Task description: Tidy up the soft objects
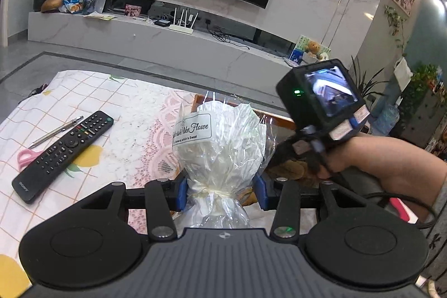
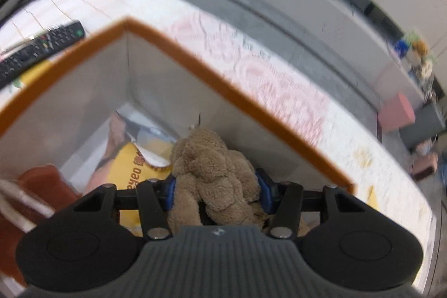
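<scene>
My left gripper (image 1: 222,190) is shut on a white wrapped bundle (image 1: 220,147) in clear cellophane with a "Flowe" label, held at its tied neck above the table. My right gripper (image 2: 216,190) is shut on a brown plush bear (image 2: 212,172) and holds it over the inside of an orange-rimmed box (image 2: 178,46). In the left wrist view the right gripper's body (image 1: 324,102) is to the right, and the bear (image 1: 290,168) shows below it. The box rim (image 1: 279,117) shows behind the bundle.
A black remote (image 1: 64,152), a pen (image 1: 56,131) and pink scissors (image 1: 26,157) lie on the checked tablecloth (image 1: 83,91) at left. Inside the box lie a yellow packet (image 2: 131,166) and a brown item (image 2: 42,183). A TV console (image 1: 139,32) stands beyond.
</scene>
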`<state>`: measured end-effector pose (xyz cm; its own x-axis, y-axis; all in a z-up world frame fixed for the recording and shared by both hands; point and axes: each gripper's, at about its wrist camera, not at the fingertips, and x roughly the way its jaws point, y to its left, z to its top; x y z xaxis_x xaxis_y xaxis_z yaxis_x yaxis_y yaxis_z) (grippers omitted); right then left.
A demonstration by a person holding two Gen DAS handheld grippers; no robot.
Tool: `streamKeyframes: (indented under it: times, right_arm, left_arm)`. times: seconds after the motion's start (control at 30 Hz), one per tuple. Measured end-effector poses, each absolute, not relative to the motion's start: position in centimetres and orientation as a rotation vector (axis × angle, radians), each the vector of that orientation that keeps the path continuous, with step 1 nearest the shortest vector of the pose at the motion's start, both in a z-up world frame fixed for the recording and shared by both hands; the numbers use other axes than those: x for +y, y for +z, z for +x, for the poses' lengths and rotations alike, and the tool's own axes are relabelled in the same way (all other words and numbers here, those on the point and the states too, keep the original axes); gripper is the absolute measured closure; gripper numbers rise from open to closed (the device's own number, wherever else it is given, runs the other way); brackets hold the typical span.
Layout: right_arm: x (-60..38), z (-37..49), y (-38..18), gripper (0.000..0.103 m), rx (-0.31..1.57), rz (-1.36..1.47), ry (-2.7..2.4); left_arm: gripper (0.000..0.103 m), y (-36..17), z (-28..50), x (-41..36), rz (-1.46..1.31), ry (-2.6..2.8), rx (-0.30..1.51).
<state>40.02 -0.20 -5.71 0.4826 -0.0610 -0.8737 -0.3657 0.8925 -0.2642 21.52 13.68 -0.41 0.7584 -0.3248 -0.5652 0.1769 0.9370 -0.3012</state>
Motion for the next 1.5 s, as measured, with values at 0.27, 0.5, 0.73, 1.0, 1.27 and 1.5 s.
streamKeyframes:
  times: [0.27,0.5,0.73,1.0,1.27,1.5]
  right_arm:
    - [-0.8,41.7,-7.5,0.031,1.086,-0.369,0.1]
    - [-2.1,37.7,-3.9,0.016,0.876,-0.327,0.068]
    - [-6.7,28.7,1.7,0.016,0.61,-0.2,-0.08]
    - [-12.5,20.4,3.8,0.016,0.495,-0.019,-0.139]
    - [-12.9,18.4,1.8,0.016,0.536,0.003,-0.082]
    - [-11.8,17.1,2.0,0.016,0.519,-0.059,0.001]
  left_arm:
    - [0.051,-0.2,21.3,14.6,-0.269,-0.267,0.659]
    - [0.05,0.6,20.3,14.1,-0.162,-0.308,0.634]
    - [0.049,0.3,20.0,13.1,-0.073,-0.356,0.694]
    - [0.028,-0.9,19.9,11.6,0.05,-0.317,0.714]
    - [0.009,1.0,18.4,11.6,0.022,-0.32,0.533]
    - [0.007,1.4,20.2,14.2,-0.135,-0.142,0.551]
